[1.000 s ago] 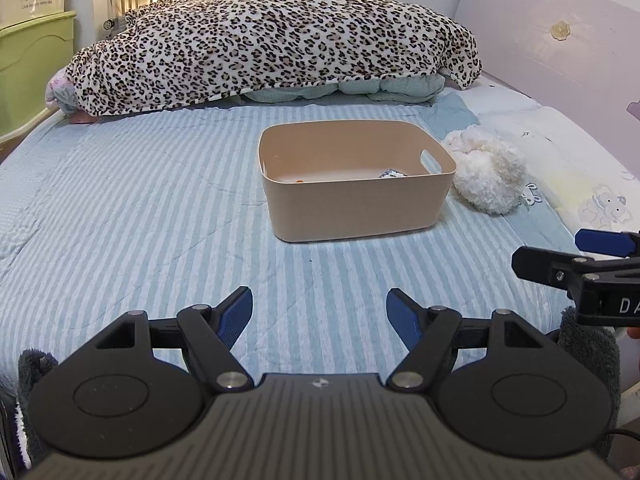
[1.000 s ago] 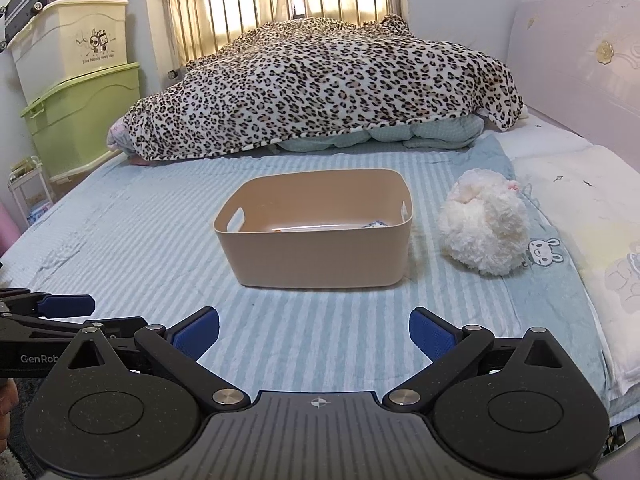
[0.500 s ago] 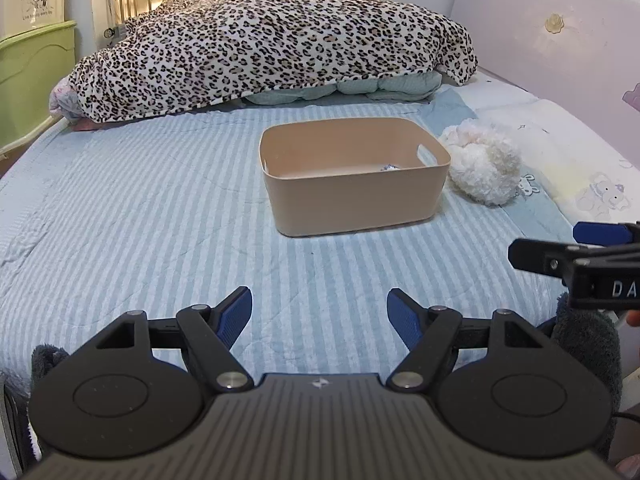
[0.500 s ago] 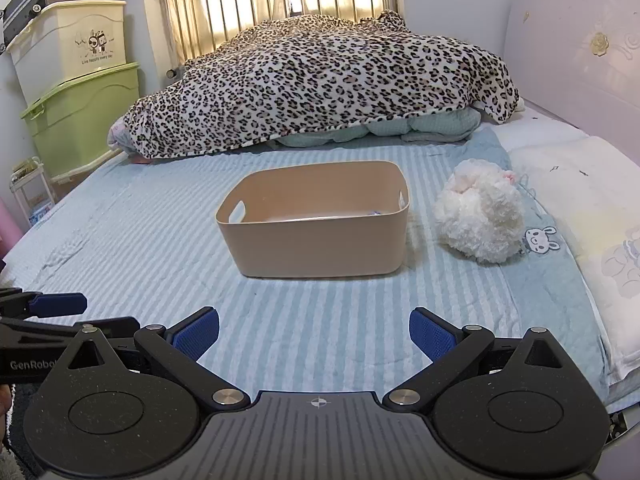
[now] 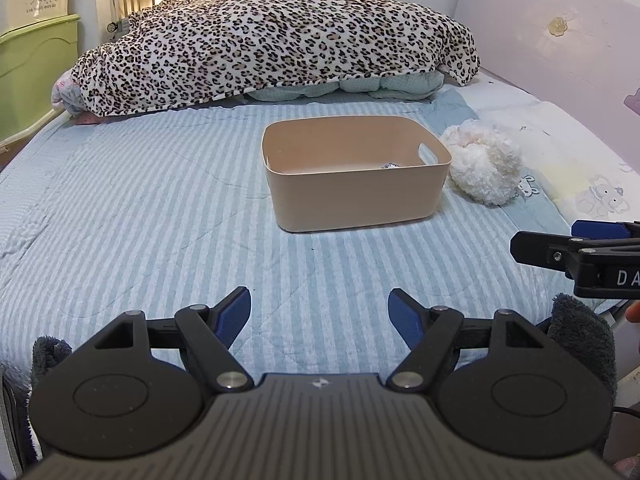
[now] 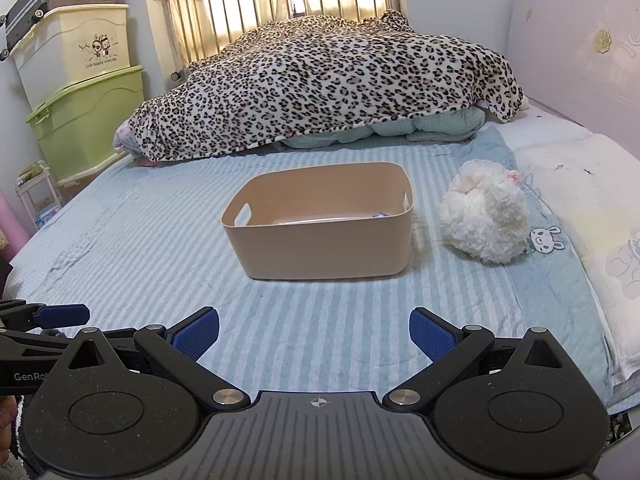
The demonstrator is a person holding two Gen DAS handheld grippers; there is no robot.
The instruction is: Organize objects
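Note:
A tan plastic bin (image 5: pixel 356 194) with cut-out handles stands on the blue striped bed; it also shows in the right wrist view (image 6: pixel 320 236). A small object (image 5: pixel 390 166) lies inside it, mostly hidden by the wall. A white fluffy plush toy (image 5: pixel 484 170) lies on the bed just right of the bin, seen too in the right wrist view (image 6: pixel 486 212). My left gripper (image 5: pixel 319 314) is open and empty, low over the near bed. My right gripper (image 6: pixel 314 334) is open and empty, also well short of the bin.
A leopard-print blanket (image 6: pixel 320 88) is heaped across the far bed. White pillows (image 6: pixel 592 216) lie along the right by the pink headboard (image 6: pixel 576 52). Green and cream storage boxes (image 6: pixel 80 92) with a suitcase on top stand at the left.
Both grippers have drawn back from the bin and plush toy, which now look smaller and farther off. Both stay open and empty.

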